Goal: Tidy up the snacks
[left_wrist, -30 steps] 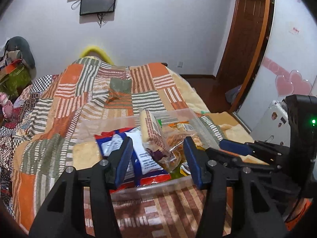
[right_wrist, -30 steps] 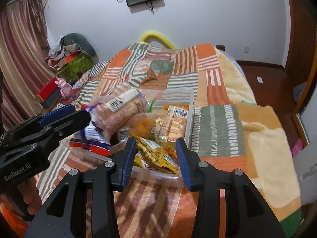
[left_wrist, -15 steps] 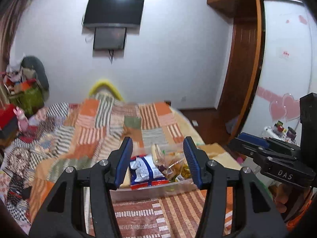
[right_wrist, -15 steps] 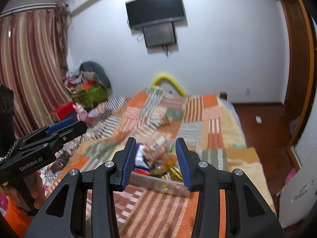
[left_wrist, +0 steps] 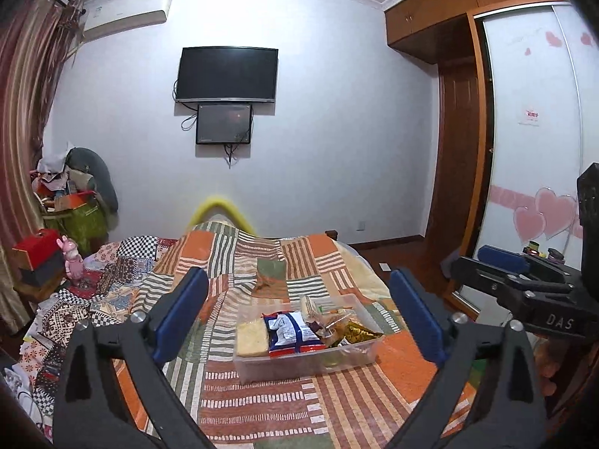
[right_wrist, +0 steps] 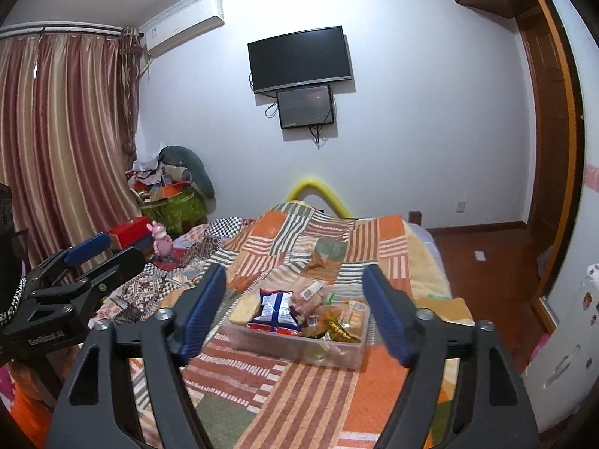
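Observation:
A clear plastic box full of snacks sits on the patchwork bedspread. Inside are a blue-and-white packet, a pale yellow wafer pack, a brown biscuit pack and gold wrappers. My left gripper is open and empty, held back from the box and above the bed. My right gripper is open and empty too, also well back from the box. Each gripper shows at the edge of the other's view.
The bed has a yellow foam-padded footboard. A pink toy and red box stand at the left. A wardrobe and wooden door are on the right, curtains on the left.
Both grippers have drawn back and up from the box, which now looks small and far. The biscuit pack that stood by the left gripper's fingers now lies in the box. Both jaws opened wider.

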Demonstrator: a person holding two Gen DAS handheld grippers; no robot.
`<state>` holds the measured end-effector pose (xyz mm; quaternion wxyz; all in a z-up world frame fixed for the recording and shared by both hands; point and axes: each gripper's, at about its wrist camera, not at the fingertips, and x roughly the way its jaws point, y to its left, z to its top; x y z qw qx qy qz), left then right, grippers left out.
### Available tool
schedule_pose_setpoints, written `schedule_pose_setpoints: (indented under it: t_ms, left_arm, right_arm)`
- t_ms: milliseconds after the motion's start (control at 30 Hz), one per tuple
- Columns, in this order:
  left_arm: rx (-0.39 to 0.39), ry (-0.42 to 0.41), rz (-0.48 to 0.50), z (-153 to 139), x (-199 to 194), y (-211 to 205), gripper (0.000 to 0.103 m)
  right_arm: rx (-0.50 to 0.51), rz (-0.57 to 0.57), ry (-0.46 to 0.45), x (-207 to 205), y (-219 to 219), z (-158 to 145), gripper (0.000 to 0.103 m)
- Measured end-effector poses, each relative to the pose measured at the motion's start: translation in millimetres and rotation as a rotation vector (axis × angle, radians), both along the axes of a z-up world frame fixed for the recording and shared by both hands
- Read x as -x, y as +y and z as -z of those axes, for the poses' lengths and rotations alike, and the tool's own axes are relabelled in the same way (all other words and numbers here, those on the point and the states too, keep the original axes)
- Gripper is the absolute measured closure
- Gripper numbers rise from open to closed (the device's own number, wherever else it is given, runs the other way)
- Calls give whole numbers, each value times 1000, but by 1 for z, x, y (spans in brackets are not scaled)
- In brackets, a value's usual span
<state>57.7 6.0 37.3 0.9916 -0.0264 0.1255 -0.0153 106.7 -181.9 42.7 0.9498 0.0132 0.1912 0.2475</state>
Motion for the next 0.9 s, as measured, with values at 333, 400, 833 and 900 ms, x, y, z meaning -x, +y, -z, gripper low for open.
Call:
schedule_pose_setpoints:
  t_ms: [333,400,833,900]
  left_arm:
    - [-1,0,-3,8,6,3,1]
    - [0,0,-4,9,7,3,0]
    - [-3,1,-10,11,7,3,0]
    - [-2,1,-9,11,6,2,0]
  right_arm:
    - [25,62,-70,17,3,1,0]
    - [26,64,-68,17,3,1,0]
    - [34,75,-67,23,-1,5,0]
    - [36,77,-70,23,-1,4,0]
